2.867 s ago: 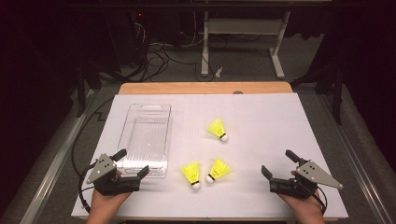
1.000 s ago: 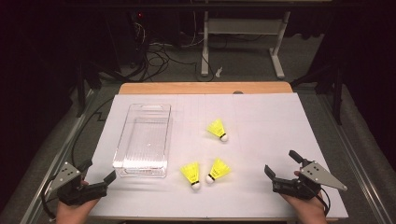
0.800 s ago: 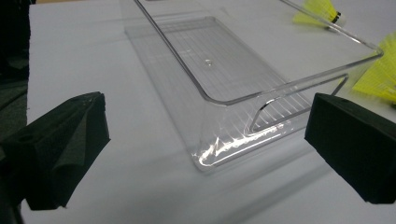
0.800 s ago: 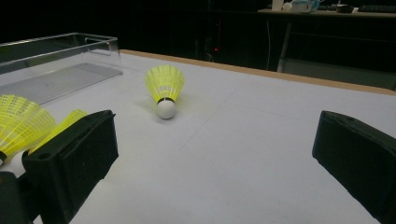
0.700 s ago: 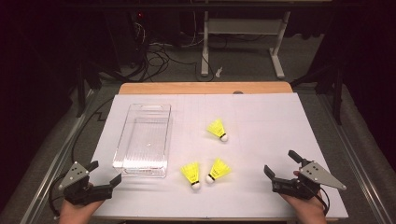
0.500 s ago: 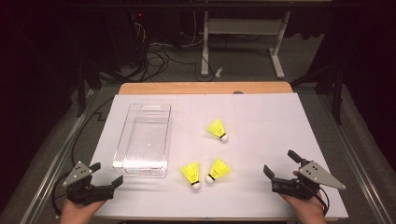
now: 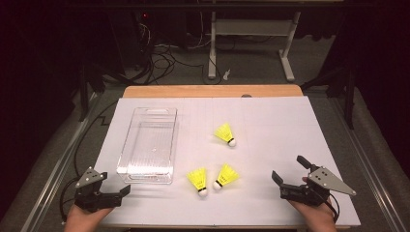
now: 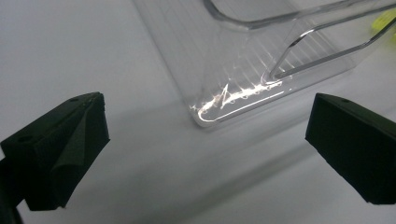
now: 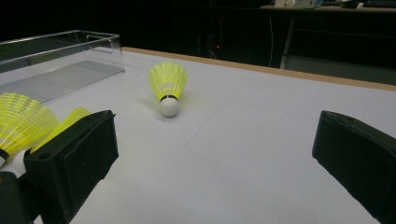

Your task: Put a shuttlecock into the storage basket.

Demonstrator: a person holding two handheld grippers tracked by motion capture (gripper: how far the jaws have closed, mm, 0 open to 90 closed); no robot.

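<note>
High view, shuttlecocks: three yellow ones lie on the white table [image 7: 270,145]. A near pair [image 7: 212,178] lies between the grippers, closer to the right one; the far shuttlecock [image 7: 226,134] lies beyond them, near the table's middle.
High view, clear bin: the clear bin [image 7: 150,145] stands left of the shuttlecocks, its long axis running away from the person.
High view, left gripper: the left gripper [image 7: 121,192] sits at the near left corner, just off the bin's near end, jaws apart, holding nothing.
High view, right gripper: the right gripper [image 7: 289,171] rests low at the near right, jaws spread and empty, pointing left and away; the hand [image 7: 312,212] comes in from the bottom edge.
High view, pointing: the near pair's cork tips nearly meet, feathers fanning away; the far one's cork points right and toward the person.
Left gripper view: wide jaws frame the bin's near corner [image 8: 233,100], just ahead, not touching.
Right gripper view: the far shuttlecock [image 9: 168,88] lies well ahead, cork toward the camera; the near pair [image 9: 28,121] sits beside the left-hand jaw.
</note>
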